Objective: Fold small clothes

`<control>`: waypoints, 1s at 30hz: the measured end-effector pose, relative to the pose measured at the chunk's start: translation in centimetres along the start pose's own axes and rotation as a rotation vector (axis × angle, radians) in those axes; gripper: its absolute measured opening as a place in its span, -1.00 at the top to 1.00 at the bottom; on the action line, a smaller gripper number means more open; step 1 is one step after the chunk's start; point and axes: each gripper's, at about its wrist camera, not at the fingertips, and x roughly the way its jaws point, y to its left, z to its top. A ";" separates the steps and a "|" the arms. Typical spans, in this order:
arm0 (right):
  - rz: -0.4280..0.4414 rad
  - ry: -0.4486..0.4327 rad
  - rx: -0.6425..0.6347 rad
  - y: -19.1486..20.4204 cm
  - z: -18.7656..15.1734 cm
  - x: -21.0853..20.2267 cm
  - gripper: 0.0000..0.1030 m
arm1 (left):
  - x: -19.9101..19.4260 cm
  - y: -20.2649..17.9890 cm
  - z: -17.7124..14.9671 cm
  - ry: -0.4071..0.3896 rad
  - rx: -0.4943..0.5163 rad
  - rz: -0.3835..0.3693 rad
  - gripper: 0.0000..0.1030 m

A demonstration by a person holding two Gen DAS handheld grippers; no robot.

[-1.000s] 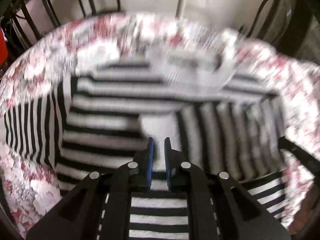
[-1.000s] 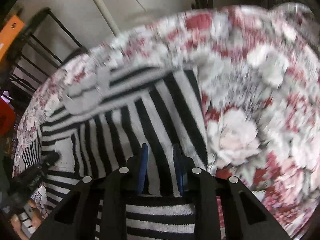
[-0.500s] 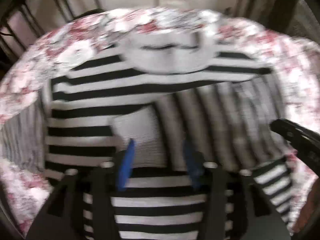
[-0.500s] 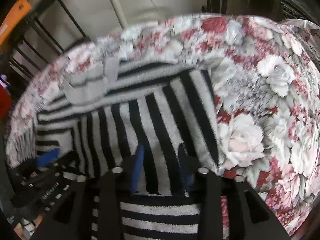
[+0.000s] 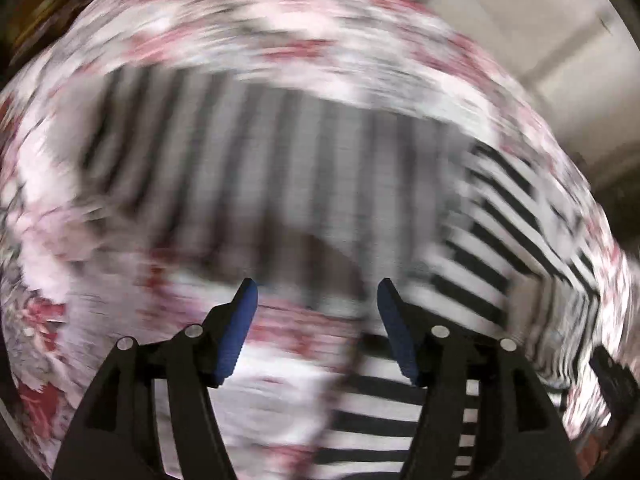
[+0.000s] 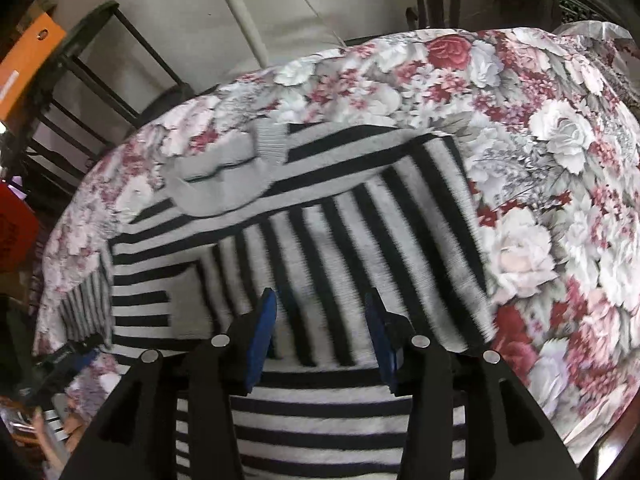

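A black-and-white striped sweater (image 6: 320, 240) with a grey collar (image 6: 224, 176) lies on a floral tablecloth (image 6: 540, 160). Its right sleeve (image 6: 400, 248) is folded across the body. My right gripper (image 6: 320, 320) is open and empty, just above the folded sleeve's lower end. The left wrist view is heavily blurred. In it my left gripper (image 5: 316, 320) is open and empty over the tablecloth (image 5: 120, 280), beside the sweater's outstretched left sleeve (image 5: 280, 160). The sweater's body (image 5: 500, 248) shows at the right.
Dark metal chair frames (image 6: 80, 80) and a pale wall stand behind the table. An orange box (image 6: 24, 60) sits at the far left. The left gripper's tip (image 6: 76, 356) shows at the table's left edge in the right wrist view.
Both grippers opened and let go of the sweater. The left gripper swung fast to the left, from the sweater's middle to its left sleeve. The right gripper barely moved.
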 end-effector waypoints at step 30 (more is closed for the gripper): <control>0.010 -0.051 -0.156 5.0 -0.7 -1.0 0.01 | -6.5 10.2 4.7 -0.208 -0.310 -0.147 0.82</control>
